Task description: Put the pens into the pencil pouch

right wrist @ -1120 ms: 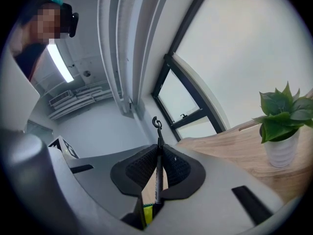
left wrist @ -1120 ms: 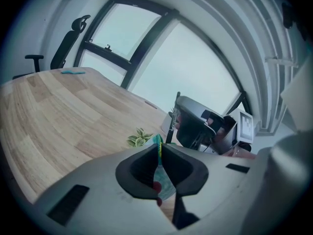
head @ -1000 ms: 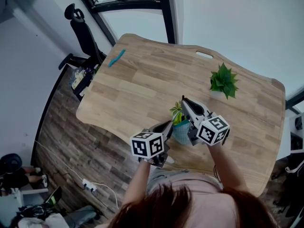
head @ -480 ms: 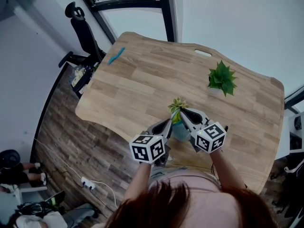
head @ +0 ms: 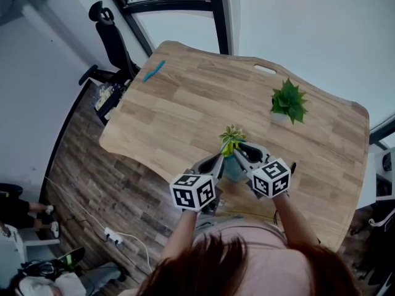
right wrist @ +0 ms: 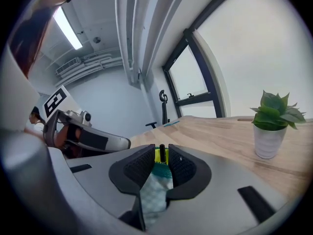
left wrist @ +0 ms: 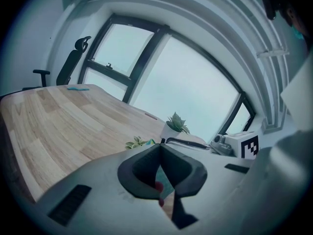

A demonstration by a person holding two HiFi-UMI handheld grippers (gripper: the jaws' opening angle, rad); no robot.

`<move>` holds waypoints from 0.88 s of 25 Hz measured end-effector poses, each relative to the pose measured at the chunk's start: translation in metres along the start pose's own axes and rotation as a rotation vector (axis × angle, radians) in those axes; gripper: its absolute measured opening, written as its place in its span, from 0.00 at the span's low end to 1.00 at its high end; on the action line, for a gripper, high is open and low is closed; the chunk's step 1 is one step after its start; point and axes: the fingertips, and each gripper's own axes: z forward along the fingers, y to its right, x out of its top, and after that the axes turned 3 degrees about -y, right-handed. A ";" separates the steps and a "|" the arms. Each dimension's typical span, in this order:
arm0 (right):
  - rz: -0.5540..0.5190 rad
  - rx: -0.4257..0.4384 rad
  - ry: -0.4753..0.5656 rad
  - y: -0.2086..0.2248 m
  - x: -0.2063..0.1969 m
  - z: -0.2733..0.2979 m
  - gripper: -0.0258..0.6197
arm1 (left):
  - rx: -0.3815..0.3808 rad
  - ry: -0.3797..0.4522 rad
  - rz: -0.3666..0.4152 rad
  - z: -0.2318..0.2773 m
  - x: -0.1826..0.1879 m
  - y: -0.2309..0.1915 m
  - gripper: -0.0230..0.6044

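Note:
A teal checked pencil pouch [head: 235,170] stands near the table's front edge between my two grippers. My left gripper [head: 220,159] is at the pouch's left edge. In the left gripper view its jaws [left wrist: 160,148] meet at the tips, apparently pinching the pouch [left wrist: 166,180] rim, with something red showing below. My right gripper [head: 237,150] hangs over the pouch mouth. A yellow pen [right wrist: 159,155] with a black tip sits between the jaws of the right gripper [right wrist: 162,153], which have just been opening and stand slightly off it. The pouch fabric [right wrist: 155,190] lies right under them. A teal pen [head: 152,71] lies at the far left corner.
A green potted plant [head: 289,102] stands at the right of the wooden table [head: 185,110]. A small variegated plant [head: 231,132] is just beyond the pouch. A black office chair [head: 111,39] stands past the far left edge. A cable slot [head: 265,69] cuts the far edge.
My right gripper has come down and nearer to the pouch mouth with the yellow pen. The left gripper has stayed at the pouch's left edge.

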 end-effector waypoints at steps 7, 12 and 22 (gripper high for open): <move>0.022 0.011 0.021 0.001 0.007 0.000 0.15 | 0.064 -0.021 -0.013 -0.003 -0.004 -0.015 0.04; 0.032 0.010 0.054 0.002 0.017 -0.003 0.15 | 0.083 -0.032 -0.047 -0.003 -0.001 -0.029 0.04; 0.001 -0.069 0.076 0.021 0.038 -0.035 0.15 | 0.068 -0.058 -0.073 0.002 0.000 -0.034 0.13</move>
